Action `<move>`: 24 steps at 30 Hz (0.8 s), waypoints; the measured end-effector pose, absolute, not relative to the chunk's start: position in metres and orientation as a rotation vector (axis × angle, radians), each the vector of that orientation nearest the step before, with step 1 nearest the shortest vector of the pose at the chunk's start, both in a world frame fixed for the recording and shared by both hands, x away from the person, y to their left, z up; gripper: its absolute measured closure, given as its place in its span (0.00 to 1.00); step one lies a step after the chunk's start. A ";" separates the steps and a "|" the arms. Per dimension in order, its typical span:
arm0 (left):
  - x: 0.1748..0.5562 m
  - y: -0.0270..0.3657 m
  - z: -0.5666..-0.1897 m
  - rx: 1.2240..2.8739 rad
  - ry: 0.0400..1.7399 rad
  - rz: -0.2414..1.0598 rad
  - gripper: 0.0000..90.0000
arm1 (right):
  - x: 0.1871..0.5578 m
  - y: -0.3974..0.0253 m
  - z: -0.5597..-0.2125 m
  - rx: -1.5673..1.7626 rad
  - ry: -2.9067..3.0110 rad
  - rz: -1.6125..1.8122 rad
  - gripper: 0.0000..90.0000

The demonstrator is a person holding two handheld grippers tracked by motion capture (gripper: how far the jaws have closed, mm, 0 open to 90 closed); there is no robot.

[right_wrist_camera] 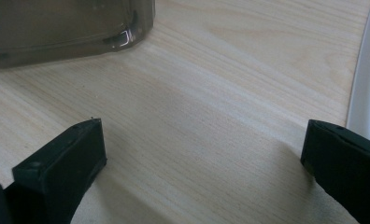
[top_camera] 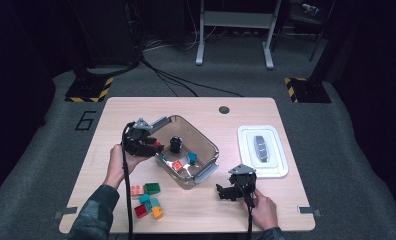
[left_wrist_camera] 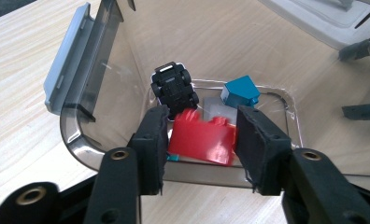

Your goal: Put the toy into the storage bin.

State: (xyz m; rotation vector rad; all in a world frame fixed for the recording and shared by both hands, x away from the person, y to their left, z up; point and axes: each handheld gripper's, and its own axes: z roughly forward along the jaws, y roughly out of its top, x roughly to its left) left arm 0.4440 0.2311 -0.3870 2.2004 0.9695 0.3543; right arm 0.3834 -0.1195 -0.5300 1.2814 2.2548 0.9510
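Observation:
My left gripper (top_camera: 153, 145) hangs over the near-left rim of the clear plastic container (top_camera: 206, 142), shut on a red brick (left_wrist_camera: 202, 137) that sits between both pads above the box floor. Inside the container (left_wrist_camera: 103, 70) lie a black toy car (left_wrist_camera: 174, 88), a teal brick (left_wrist_camera: 240, 93) and a grey piece. My right gripper (top_camera: 222, 192) rests low over bare table at the front right, with its jaws (right_wrist_camera: 202, 149) wide apart and nothing between them. A corner of the container (right_wrist_camera: 71, 28) shows ahead of it.
Several loose bricks (top_camera: 148, 197), among them green, pink, teal, red and orange, lie on the table in front of the container. The white lid (top_camera: 262, 150) lies flat at the right, its edge (right_wrist_camera: 367, 84) close to my right gripper. A cable hole (top_camera: 224, 109) is at the back.

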 end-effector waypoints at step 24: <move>0.387 0.296 -0.383 2.091 0.995 0.458 0.18 | 0.383 -0.119 -0.530 1.285 2.253 0.952 0.00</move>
